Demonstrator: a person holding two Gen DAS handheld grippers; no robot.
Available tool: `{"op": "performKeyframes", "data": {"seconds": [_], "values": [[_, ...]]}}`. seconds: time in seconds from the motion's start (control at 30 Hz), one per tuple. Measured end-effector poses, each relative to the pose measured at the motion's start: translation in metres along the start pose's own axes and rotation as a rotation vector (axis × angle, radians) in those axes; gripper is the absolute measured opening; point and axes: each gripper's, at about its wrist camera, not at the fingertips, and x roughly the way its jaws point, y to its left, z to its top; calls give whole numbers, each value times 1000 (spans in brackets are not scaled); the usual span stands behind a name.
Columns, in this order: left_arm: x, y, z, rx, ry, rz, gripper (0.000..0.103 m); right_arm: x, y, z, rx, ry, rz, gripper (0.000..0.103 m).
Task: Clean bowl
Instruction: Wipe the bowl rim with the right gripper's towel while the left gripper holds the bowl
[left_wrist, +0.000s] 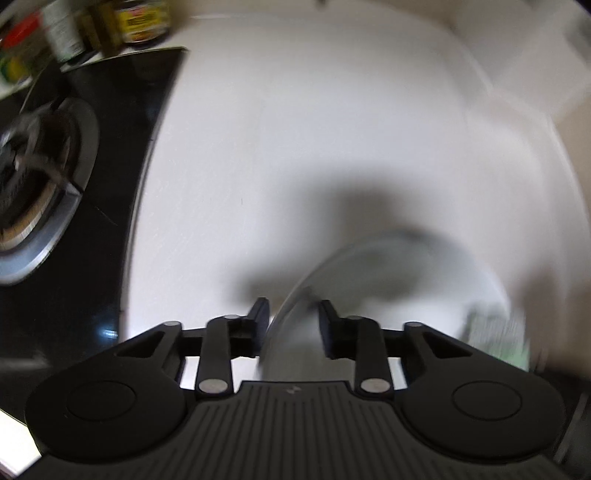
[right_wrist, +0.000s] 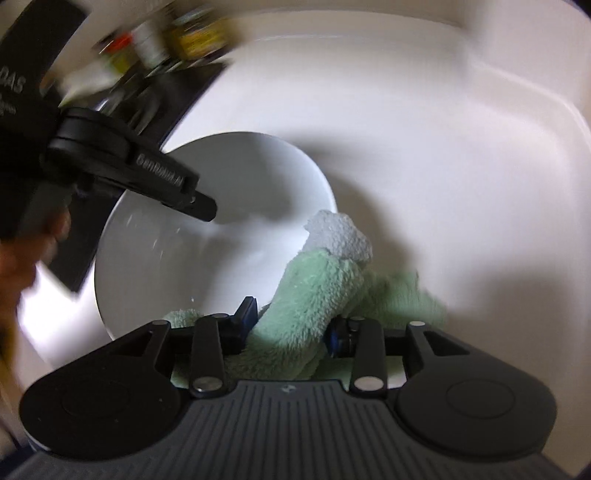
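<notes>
Two grippers work at a white bowl (right_wrist: 207, 221) on the pale counter (right_wrist: 424, 155): the left gripper (left_wrist: 291, 321) straddles the bowl's rim, jaws narrow, grip unclear through blur; the right gripper (right_wrist: 291, 325) clamps a green cloth (right_wrist: 314, 291) draped over the near rim

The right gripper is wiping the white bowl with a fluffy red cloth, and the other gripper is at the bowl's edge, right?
Nearly. The cloth is pale green with a white part, not red; the right wrist view shows it bunched between the right gripper fingers. The rest holds: the bowl is white, and the left gripper is at its edge.
</notes>
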Motion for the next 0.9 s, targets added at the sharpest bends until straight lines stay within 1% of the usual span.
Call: {"op": "performKeyframes", "data": {"seconds": [0.03, 0.1, 0.13, 0.23, 0.27, 0.33, 0.37, 0.43, 0.47, 0.5, 0.57, 0.63, 0.7, 0.77, 0.83, 0.87, 0.9], "values": [[-2, 0, 3, 56, 21, -19, 17, -2, -1, 2, -83, 14, 17, 32], [-7, 0, 8, 167, 63, -57, 17, 0, -1, 11, -343, 56, 76, 31], [-10, -1, 13, 218, 93, -89, 17, 0, 1, 14, -433, 73, 96, 31], [-12, -11, 28, 328, 149, -148, 17, 9, 7, 31, -824, 168, 179, 30], [-9, -18, 36, 377, 179, -167, 17, 12, 9, 36, -906, 191, 201, 30], [-4, -29, 45, 437, 204, -183, 17, 17, 15, 43, -1025, 222, 216, 30], [3, -35, 51, 447, 226, -185, 17, 23, 22, 49, -1104, 245, 215, 30], [12, -40, 57, 435, 248, -186, 17, 30, 30, 57, -1163, 262, 219, 30], [15, -40, 59, 404, 252, -191, 19, 32, 31, 59, -1180, 267, 225, 30], [16, -34, 59, 359, 237, -208, 25, 33, 30, 61, -1180, 264, 229, 30], [18, -21, 55, 265, 195, -248, 27, 32, 23, 60, -1134, 225, 224, 30], [19, -8, 46, 167, 163, -270, 27, 29, 12, 55, -1012, 171, 193, 29], [23, 7, 38, 66, 125, -275, 27, 26, 6, 50, -889, 146, 144, 29], [27, 16, 34, -7, 106, -284, 28, 22, 2, 44, -717, 126, 93, 29], [29, 24, 30, -83, 88, -290, 28, 18, 0, 37, -516, 110, 36, 29], [30, 30, 29, -123, 77, -290, 28, 14, -1, 33, -447, 106, 21, 28], [31, 33, 28, -146, 69, -288, 29, 9, -3, 28, -321, 98, 1, 28]]}}
